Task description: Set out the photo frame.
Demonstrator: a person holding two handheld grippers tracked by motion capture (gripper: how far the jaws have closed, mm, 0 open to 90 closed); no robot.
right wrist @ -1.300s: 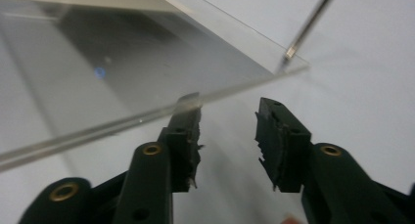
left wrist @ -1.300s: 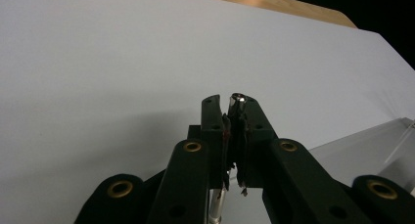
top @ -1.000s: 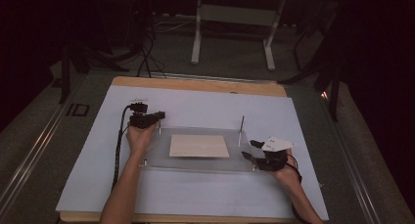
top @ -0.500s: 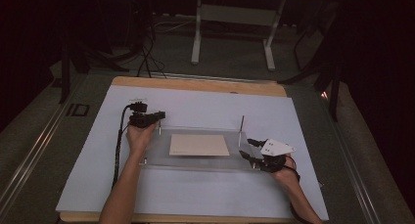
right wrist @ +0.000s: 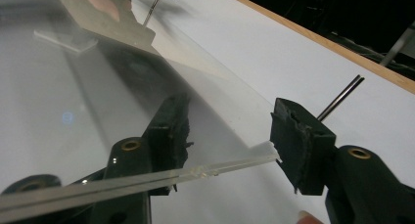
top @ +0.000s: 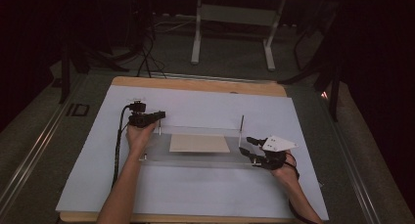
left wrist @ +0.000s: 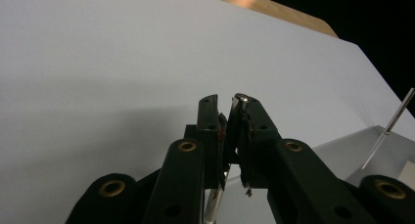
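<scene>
- Left gripper point(top: 157, 117): at the far left corner of the clear plate point(top: 195, 158). In the left gripper view its jaws stand nearly together around the thin metal pin point(left wrist: 239, 102) at that corner, and they have just been opening a little. The pin's head lies against the right-hand jaw, with a narrow slit showing beside it; whether the pads still press on it cannot be told.
- Right gripper point(top: 253, 151): at the near right corner of the clear plate. In the right gripper view its jaws point(right wrist: 225, 133) are spread wide, one on each side of the plate's corner edge point(right wrist: 230, 164). They have just been closing slightly, and the pads do not yet clamp the plate.
- Clear plate: lies flat on the white sheet point(top: 205, 106) that covers the tabletop point(top: 195, 84), between the two grippers.
- Tan card point(top: 199, 143): rests in the middle of the plate.
- Upright rod point(top: 241, 130): stands at the plate's far right corner, just beyond the right gripper.
</scene>
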